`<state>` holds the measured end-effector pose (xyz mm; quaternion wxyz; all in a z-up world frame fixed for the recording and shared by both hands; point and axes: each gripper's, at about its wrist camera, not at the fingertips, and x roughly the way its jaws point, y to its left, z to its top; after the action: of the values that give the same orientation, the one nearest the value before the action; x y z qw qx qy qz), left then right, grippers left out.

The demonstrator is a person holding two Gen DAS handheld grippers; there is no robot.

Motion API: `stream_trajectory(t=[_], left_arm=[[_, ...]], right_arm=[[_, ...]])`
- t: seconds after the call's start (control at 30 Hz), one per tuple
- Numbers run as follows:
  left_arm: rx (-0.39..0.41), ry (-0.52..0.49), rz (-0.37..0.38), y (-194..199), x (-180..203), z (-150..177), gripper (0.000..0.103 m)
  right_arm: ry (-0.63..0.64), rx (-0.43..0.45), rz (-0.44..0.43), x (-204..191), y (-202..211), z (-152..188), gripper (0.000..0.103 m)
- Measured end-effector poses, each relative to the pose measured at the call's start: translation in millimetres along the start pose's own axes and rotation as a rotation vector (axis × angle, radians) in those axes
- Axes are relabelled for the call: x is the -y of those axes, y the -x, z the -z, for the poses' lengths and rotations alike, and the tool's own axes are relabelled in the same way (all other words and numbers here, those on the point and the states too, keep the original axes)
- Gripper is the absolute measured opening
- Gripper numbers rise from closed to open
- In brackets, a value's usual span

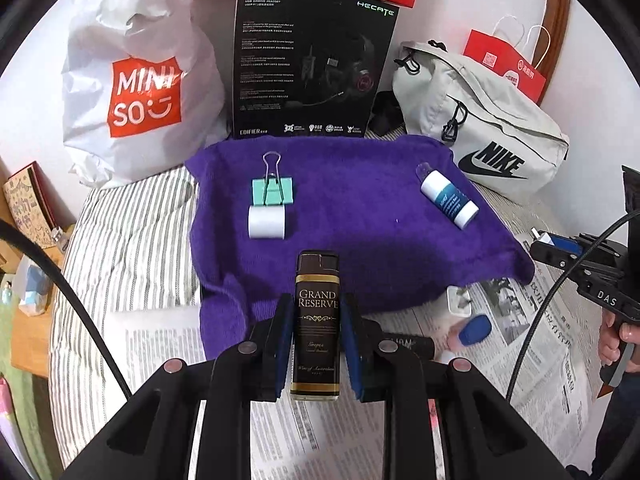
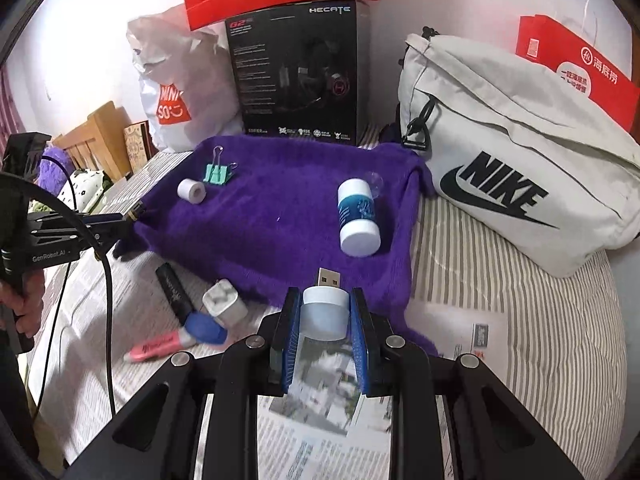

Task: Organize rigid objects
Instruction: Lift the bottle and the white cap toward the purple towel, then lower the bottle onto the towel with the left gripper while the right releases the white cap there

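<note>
Bed with purple towel [image 1: 360,208]. Lighter [image 1: 317,320], rigid and slick, is clamped mid-body by left gripper [image 1: 316,344]. USB stick [image 2: 325,308], light, is pinched by right gripper [image 2: 325,336].

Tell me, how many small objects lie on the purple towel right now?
3. The green binder clip sits far left, the white roll touches it just in front, and the blue-labelled white bottle lies to the right on the purple towel. Nothing seems hidden.

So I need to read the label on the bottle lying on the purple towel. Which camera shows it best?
The right wrist view: the bottle lies close, its blue label facing up, though the print stays blurred. The left wrist view shows it smaller and farther off.
</note>
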<state>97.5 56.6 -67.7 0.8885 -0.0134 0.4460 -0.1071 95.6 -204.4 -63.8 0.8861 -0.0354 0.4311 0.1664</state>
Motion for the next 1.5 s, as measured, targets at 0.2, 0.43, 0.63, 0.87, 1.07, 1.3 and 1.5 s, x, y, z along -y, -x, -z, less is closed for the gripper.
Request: stream_trajectory(t=[0.2,0.43,0.63,0.87,1.07,1.3,1.5], left_arm=[[-0.01,0.001,0.006,-13,-2,-17,0.023],[-0.027,0.003,0.014,-28,-6,-30,0.023],[-0.043,0.003,0.021,-39,-8,-34,0.023],[-0.058,0.001,0.027,-49,-11,-37,0.023],[-0.079,-0.003,0.031,-62,-12,-38,0.023],[-0.115,-0.019,0.024,-79,-11,-40,0.023],[-0.132,-0.016,-0.01,-86,-19,-37,0.023]], right_arm=[[-0.03,-0.029,-0.009,7,-20,-17,0.024],[-0.037,-0.094,-0.022,9,-52,-30,0.024],[-0.025,-0.162,-0.023,9,-76,-33,0.024],[-0.024,-0.204,-0.013,12,-95,-36,0.024],[-0.005,-0.213,0.002,9,-104,-36,0.024],[0.019,-0.202,0.006,7,-105,-34,0.024],[0.024,-0.195,-0.004,8,-105,-33,0.024]])
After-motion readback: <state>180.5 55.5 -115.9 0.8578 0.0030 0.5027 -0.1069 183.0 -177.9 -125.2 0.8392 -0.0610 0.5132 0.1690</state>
